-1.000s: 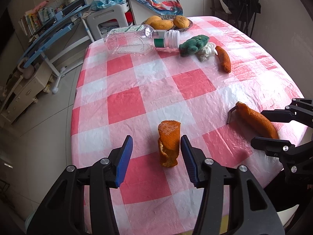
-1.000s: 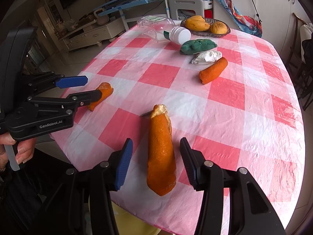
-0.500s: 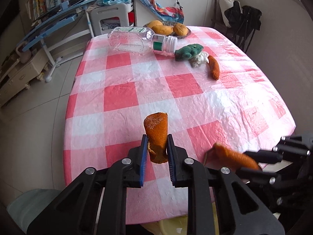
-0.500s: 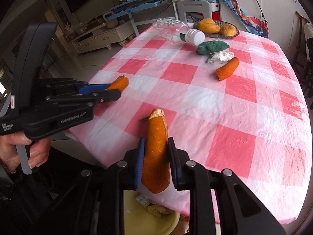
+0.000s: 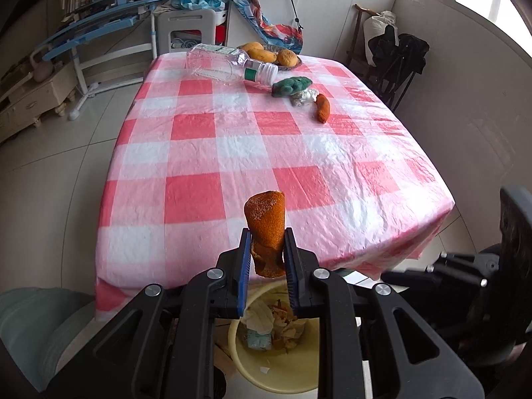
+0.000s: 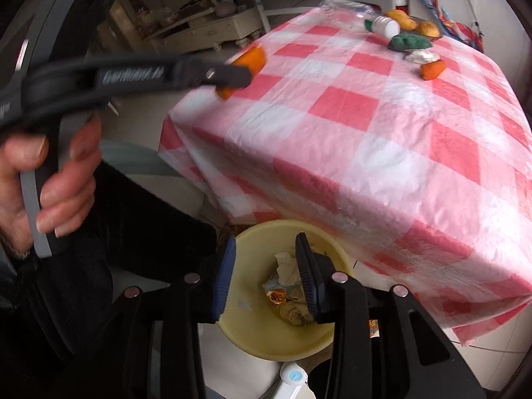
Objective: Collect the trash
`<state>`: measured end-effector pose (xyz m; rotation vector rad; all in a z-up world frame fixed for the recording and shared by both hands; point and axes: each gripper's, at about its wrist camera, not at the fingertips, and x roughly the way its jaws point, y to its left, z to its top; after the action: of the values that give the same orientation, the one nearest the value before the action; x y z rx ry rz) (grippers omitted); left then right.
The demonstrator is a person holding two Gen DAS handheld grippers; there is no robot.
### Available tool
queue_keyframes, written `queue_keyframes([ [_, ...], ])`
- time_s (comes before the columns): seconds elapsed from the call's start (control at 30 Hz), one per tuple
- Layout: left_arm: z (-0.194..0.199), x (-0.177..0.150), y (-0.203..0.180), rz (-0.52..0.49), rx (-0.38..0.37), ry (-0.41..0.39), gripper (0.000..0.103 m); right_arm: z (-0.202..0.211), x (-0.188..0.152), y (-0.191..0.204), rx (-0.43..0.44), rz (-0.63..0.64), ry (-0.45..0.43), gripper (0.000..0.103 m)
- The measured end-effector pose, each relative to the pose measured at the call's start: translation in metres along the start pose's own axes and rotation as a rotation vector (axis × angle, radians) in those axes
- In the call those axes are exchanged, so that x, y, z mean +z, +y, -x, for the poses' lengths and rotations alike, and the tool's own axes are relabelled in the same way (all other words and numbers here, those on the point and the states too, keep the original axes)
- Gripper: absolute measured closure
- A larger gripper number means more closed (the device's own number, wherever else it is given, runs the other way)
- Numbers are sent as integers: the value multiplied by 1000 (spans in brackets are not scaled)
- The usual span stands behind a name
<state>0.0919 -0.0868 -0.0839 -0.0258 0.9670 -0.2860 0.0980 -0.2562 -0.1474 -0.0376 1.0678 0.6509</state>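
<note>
The left gripper (image 5: 266,259) is pinched on an orange peel (image 5: 266,229), held upright above the near edge of the surface (image 5: 332,166), with the yellow bin (image 5: 266,375) directly below. The right gripper (image 6: 266,272) is spread and empty over the bin (image 6: 266,339); its jaws have just been opening. Scraps (image 6: 289,296) are seen inside the bin. A second peel (image 5: 322,108), a foil wad (image 5: 304,96), a green toy (image 5: 291,86) and a bottle (image 5: 226,63) are grouped near the far edge. The middle of the surface is left open.
</note>
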Motion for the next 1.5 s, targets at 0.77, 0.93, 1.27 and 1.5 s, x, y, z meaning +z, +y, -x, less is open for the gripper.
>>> queue_keyframes([
  [0.77, 9, -62, -67, -177, 164, 44, 50, -77, 144, -48, -115, 231, 34, 27],
  [0.93, 2, -56, -68, -163, 138, 58, 49, -87, 156, -63, -95, 287, -20, 7],
  [1.27, -6, -54, -61, -105, 135, 85, 47, -93, 169, -70, -97, 277, -30, 6],
  [1.5, -12, -54, -64, -92, 133, 97, 47, -93, 169, -70, -97, 277, -30, 6],
])
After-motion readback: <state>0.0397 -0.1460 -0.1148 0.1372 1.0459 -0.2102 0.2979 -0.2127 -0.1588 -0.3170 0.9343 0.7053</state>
